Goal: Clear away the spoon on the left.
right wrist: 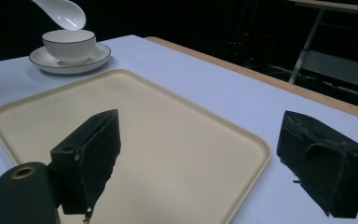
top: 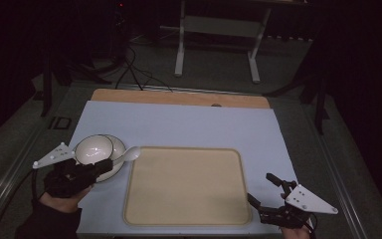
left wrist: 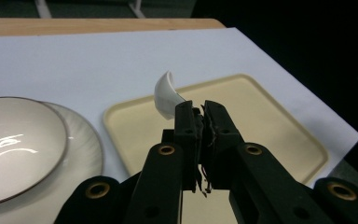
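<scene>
My left claw [left wrist: 200, 112] pinches the white spoon [left wrist: 167, 95] beside the bowl [top: 93, 149] (right claw [right wrist: 196, 158] gapes, empty).

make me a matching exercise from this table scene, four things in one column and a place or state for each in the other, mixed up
Things:
1. white ceramic spoon
2. white bowl with a dark rim
3. beige rectangular plastic tray
4. right gripper

Places or states:
A. lies bare on the pale blue table cover
B. jaws wide apart, nothing between them
C. clamped by its handle in the left gripper, lifted off the table
D. stands on a white saucer

Pairs: 1-C, 2-D, 3-A, 4-B
</scene>
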A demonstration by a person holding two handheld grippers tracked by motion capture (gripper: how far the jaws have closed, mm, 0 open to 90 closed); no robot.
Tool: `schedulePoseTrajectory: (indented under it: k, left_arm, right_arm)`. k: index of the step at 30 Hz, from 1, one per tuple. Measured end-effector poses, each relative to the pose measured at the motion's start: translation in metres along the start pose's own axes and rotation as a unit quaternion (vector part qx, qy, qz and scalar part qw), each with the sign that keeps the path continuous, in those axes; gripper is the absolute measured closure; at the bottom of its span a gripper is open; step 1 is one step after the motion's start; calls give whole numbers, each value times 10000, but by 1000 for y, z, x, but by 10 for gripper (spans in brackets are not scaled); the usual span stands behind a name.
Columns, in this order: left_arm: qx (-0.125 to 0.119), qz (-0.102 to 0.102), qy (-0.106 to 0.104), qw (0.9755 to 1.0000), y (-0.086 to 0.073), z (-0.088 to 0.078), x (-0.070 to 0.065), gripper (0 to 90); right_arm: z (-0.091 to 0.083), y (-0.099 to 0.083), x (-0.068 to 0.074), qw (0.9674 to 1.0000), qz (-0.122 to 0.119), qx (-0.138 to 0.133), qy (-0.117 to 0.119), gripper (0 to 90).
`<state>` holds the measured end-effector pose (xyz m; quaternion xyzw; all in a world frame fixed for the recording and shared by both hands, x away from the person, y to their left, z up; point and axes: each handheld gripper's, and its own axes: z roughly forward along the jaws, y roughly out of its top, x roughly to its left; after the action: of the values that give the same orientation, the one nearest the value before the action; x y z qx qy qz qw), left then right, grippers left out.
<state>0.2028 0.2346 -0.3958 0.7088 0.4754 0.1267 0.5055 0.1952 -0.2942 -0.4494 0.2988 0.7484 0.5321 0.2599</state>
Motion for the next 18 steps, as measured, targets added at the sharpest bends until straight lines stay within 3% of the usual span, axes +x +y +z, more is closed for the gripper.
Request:
schedulePoseTrajectory:
  k: [7, 8, 12, 15, 18]
  left_arm:
    - [-124, 31, -87, 9999, -3, 7, -16, 857]
    - [-251, -21, -73, 9997, -2, 7, -21, 857]
    - [-187, 55, -31, 9998, -2, 10, -28, 858]
    - [-257, -34, 31, 9997, -3, 12, -32, 857]
    - [-405, -133, -58, 9991, -4, 14, -36, 857]
  right_arm:
    - [0, 1, 1, 10000, -22, -50, -14, 134]
    - [0, 1, 1, 10000, -20, -52, -19, 134]
    - [-1, 1, 0, 10000, 21, -60, -41, 135]
    - [0, 1, -1, 10000, 40, -60, -49, 134]
    - [0, 0, -1, 10000, 35, -64, -60, 134]
